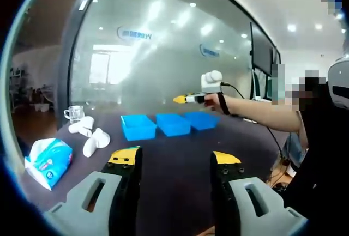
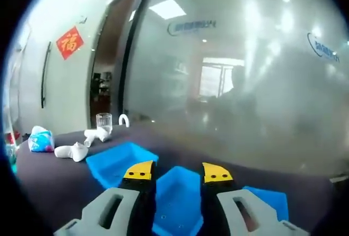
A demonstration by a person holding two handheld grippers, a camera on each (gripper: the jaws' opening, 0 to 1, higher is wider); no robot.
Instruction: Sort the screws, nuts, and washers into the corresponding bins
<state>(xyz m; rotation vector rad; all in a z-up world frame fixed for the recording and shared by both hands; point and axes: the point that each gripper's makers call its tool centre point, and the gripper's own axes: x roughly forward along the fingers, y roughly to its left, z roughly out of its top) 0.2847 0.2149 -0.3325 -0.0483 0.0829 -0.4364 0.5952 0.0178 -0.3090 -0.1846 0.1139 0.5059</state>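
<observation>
- Hovering above the dark tabletop [image 1: 180,165], the left gripper [image 1: 174,158] has its yellow-tipped jaws spread wide with nothing between them.
- The right gripper [image 2: 178,174] hangs over the three blue bins, jaws parted to a moderate gap and empty; in the left gripper view it shows at arm's length [image 1: 188,99], held out by a hand above the far bins.
- The bins sit in a row: the left bin [image 2: 120,162], the middle bin [image 2: 177,195] directly under the right gripper, and the right bin [image 2: 267,199].
- No screws, nuts or washers can be made out on the tabletop; a few faint specks in the middle bin are too small to name.
- Judging by that, I cannot tell how much sorting is done or what is left.
- Off to the side lie white plastic pieces [image 1: 94,140], a tissue pack [image 1: 49,162] and a clear glass [image 2: 103,121], well apart from the bins.
</observation>
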